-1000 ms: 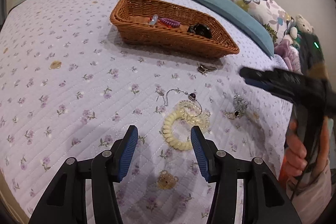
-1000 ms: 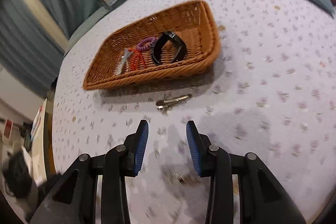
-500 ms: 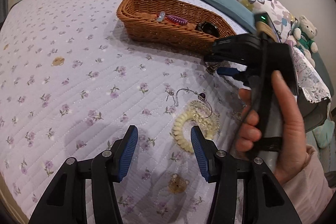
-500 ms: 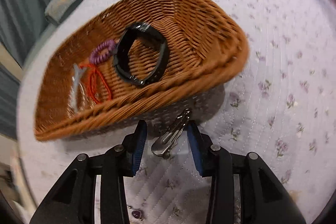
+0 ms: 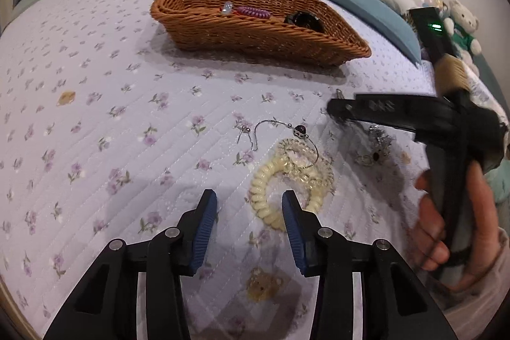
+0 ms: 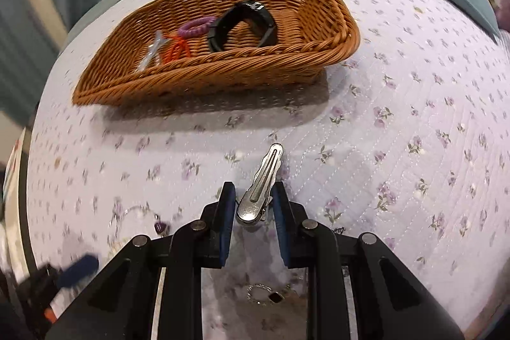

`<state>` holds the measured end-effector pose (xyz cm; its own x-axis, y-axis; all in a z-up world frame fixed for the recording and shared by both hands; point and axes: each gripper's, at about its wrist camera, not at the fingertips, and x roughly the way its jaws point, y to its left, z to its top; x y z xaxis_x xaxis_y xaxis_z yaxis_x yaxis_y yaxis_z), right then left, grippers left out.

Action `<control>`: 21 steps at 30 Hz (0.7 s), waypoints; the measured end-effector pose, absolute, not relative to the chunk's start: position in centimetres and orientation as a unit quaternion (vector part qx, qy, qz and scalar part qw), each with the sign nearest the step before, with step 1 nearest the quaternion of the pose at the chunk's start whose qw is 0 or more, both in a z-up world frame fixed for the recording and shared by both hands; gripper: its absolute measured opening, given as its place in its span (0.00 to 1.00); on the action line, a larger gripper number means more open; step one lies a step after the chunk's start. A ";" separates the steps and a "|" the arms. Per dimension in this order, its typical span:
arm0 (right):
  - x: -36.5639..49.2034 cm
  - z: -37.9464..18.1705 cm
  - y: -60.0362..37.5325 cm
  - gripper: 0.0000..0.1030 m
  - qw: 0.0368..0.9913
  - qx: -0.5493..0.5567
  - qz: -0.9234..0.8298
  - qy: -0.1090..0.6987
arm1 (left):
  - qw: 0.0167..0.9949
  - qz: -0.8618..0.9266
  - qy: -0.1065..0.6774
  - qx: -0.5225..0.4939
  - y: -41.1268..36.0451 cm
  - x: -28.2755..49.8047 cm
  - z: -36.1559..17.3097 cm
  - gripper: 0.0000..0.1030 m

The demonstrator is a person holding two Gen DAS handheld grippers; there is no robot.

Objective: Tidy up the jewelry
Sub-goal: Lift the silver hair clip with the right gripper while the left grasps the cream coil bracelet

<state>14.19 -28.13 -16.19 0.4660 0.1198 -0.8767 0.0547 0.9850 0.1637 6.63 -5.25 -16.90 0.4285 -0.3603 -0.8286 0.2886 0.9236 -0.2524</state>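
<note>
In the right wrist view a silver hair clip (image 6: 261, 184) lies on the flowered quilt. Its wide end sits between the jaws of my right gripper (image 6: 252, 199), which are closing; the right pad is at the clip and a thin gap shows on the left. The same gripper (image 5: 336, 110) reaches in from the right in the left wrist view. My left gripper (image 5: 249, 206) hangs low over a cream spiral hair tie (image 5: 259, 193). Its jaws are closing, part of the coil lies between them, and the pads do not press it.
A wicker basket (image 5: 255, 37) at the back holds a purple hair tie (image 6: 194, 26), a black bracelet (image 6: 242, 24) and an orange cord (image 6: 177, 48). A thin necklace (image 5: 299, 129), silver trinkets (image 5: 376, 145) and a bear charm (image 5: 264, 282) lie loose. Pillows line the far edge.
My right gripper dropped onto the silver clip and its jaws narrowed around it. The left jaws also narrowed over the cream hair tie. The left hand hardly moved.
</note>
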 end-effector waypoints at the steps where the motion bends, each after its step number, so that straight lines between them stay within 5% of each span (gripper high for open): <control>1: 13.7 -16.3 -28.2 0.25 0.854 0.080 0.023 0.514 | 0.845 -0.190 0.499 -0.030 -5.4 6.8 -17.0 0.42; 4: 13.6 -16.3 -27.7 0.25 0.860 0.067 0.034 0.505 | 0.852 -0.177 0.492 0.016 -6.9 6.5 -17.1 0.36; 6: 13.0 -16.1 -27.8 0.25 0.859 0.076 0.054 0.503 | 0.856 -0.171 0.486 0.042 -7.5 6.2 -17.1 0.10; 21: 8.0 -9.8 -29.2 0.25 0.876 0.094 0.127 0.455 | 0.863 -0.224 0.448 -0.064 -3.9 3.8 -11.7 0.09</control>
<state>7.98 -29.23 -9.82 0.5534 0.3082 -0.7738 -0.1379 0.9501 0.2798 3.79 -3.91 -11.71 0.4979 -0.4445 -0.7447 0.3296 0.8912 -0.3116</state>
